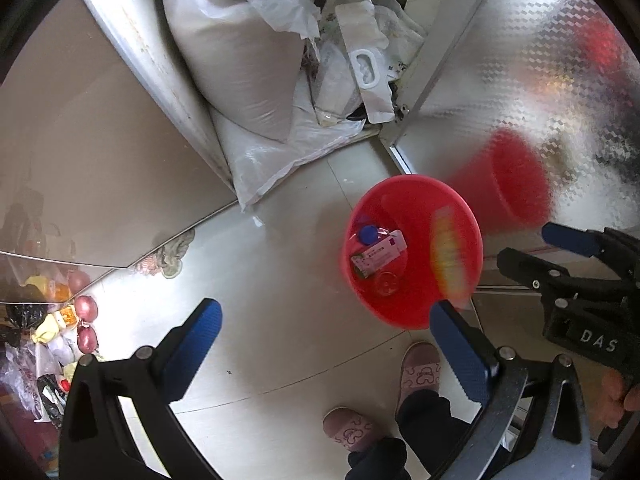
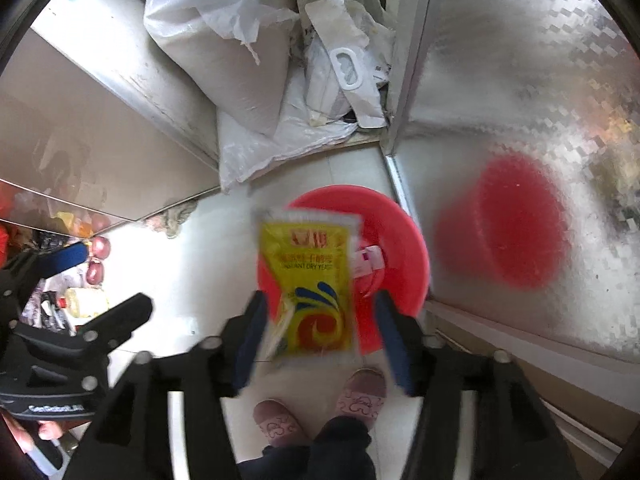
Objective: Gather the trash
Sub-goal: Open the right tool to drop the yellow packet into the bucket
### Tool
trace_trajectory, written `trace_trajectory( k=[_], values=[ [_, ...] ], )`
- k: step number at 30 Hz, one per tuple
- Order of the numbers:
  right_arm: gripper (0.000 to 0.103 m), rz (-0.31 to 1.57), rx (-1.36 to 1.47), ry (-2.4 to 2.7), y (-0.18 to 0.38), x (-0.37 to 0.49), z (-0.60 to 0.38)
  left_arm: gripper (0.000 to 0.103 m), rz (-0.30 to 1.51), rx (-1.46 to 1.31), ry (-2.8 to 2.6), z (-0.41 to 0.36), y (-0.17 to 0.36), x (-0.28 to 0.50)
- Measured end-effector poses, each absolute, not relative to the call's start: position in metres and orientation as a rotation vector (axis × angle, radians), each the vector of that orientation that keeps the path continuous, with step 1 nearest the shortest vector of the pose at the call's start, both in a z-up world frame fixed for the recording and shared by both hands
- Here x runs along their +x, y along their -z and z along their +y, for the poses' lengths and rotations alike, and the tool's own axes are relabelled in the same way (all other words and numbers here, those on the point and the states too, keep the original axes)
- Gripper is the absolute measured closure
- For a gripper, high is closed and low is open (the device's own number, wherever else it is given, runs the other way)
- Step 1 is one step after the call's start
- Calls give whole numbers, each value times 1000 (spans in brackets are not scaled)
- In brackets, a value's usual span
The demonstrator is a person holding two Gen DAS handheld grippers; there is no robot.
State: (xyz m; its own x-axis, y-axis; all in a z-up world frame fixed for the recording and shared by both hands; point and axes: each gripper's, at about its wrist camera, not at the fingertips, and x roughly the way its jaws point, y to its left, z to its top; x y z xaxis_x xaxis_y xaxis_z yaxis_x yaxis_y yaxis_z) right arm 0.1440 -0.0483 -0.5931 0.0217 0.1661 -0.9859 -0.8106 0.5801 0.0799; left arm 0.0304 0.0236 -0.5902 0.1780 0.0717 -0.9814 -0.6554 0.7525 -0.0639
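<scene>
Yeast packet (image 2: pixel 310 288), yellow, sits between the jaws of the right gripper (image 2: pixel 320 330), blurred, directly above the near rim of the red basin (image 2: pixel 404 240) on the floor. Right jaws stand apart, with a gap showing on both sides of the packet; the left pad looks close to its edge, but I cannot tell whether it touches. Judgement: the packet is being let go, or has just been let go, over the basin. In the left wrist view the same packet shows as a yellow streak (image 1: pixel 450 256) over the basin's right side. Left gripper (image 1: pixel 326 344) has jaws wide apart and holds nothing; the basin lies just ahead of its right pad. Already in the basin: a small white carton (image 1: pixel 378 254), a blue cap (image 1: pixel 368 234) and a clear round lid (image 1: pixel 386 282). To do this step well: keep the right jaws centred over the basin's hollow rather than its near rim, since a light flat packet can flutter sideways and land by the slippers (image 2: pixel 362 394). Hold the jaws open until the packet drops clear. More litter (image 1: pixel 52 344) lies off the left jaw's outer side.
</scene>
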Motion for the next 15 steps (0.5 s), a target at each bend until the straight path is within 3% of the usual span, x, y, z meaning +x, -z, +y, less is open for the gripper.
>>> trace_trajectory(
  k=[4,10,15],
  values=[
    [22,1341,-610,-845,590,143,-48,0,1297,-555,-565,24,585,25],
    [19,1308,-639,-856,571,135,-46,0,1277,-538,-581,21,556,17],
    [18,1254,-621,-883,521,124,-46,0,1226,-526,-609,21,499,5]
  ],
)
